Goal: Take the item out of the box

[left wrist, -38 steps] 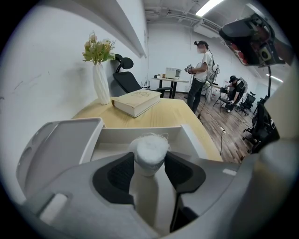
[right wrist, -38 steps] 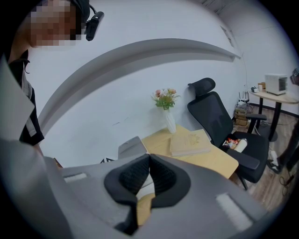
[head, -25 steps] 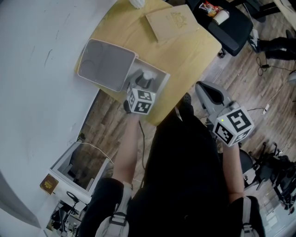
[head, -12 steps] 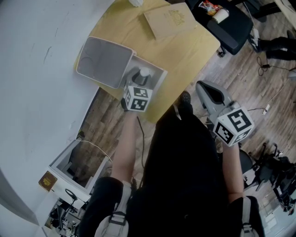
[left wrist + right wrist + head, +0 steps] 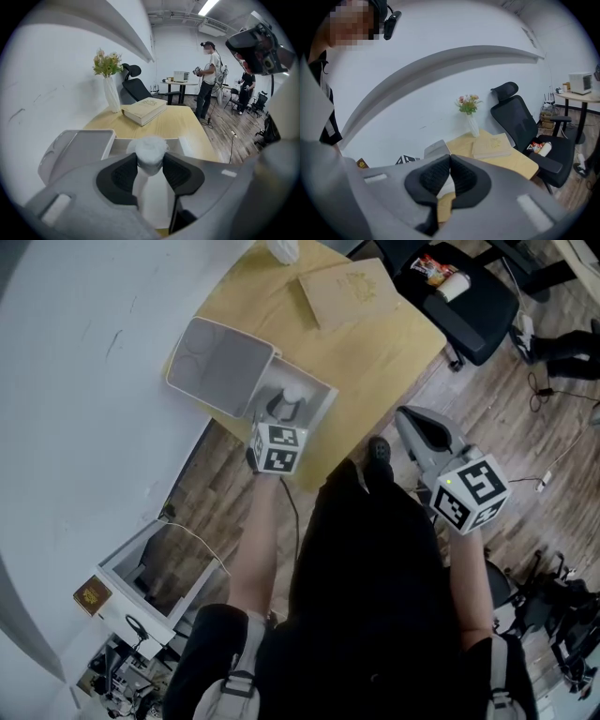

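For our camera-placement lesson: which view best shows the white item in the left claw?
The left gripper view: the white item sits large, gripped by the left claw. The head view shows it small, at the box. The right gripper view does not show it.

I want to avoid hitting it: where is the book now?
In the head view the book lies on the far end of the table, beyond the open box and near the flower vase, left of the chair.
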`<state>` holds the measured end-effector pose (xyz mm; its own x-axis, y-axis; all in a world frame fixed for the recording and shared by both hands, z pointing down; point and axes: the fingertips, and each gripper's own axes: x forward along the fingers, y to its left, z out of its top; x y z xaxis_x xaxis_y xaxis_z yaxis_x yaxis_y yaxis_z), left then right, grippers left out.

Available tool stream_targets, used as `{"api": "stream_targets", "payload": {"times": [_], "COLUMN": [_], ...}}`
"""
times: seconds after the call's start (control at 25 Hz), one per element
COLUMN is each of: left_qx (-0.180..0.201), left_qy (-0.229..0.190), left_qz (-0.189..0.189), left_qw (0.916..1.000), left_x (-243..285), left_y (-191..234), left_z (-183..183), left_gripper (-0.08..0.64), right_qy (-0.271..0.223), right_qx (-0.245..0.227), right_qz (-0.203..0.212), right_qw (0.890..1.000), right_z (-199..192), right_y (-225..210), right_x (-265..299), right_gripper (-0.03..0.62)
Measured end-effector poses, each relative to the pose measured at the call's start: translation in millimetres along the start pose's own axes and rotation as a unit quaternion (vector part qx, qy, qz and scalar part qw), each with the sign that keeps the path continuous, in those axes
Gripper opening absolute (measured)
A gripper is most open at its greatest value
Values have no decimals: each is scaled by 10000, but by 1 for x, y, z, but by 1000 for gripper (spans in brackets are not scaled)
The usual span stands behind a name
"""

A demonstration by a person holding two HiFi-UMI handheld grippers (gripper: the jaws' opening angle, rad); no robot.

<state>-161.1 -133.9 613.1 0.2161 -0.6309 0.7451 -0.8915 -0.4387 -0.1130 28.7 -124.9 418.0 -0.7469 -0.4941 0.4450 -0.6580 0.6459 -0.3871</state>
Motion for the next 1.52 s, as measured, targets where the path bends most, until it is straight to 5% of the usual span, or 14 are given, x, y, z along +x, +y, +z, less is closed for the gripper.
{"api": "stream_targets", "payload": {"times": [0.92,1.52], "left_qx": [-582,-1179], "left_qy": [-831,-1687], "left_qz": [635,849], "left_qw": [9928,9749], "left_x": [-88,-153], "left_y": [-41,-90], "left_z": [77,109], "left_gripper": [176,176], "right_qy": [-214,-244], "right_qx": [-140,-484], "right_qz": [778,1170], "right_qw": [9966,9917], "right_z": [12,12], "right_y": [-15,-13], "right_x": [-35,-61], "right_gripper": [3,3]}}
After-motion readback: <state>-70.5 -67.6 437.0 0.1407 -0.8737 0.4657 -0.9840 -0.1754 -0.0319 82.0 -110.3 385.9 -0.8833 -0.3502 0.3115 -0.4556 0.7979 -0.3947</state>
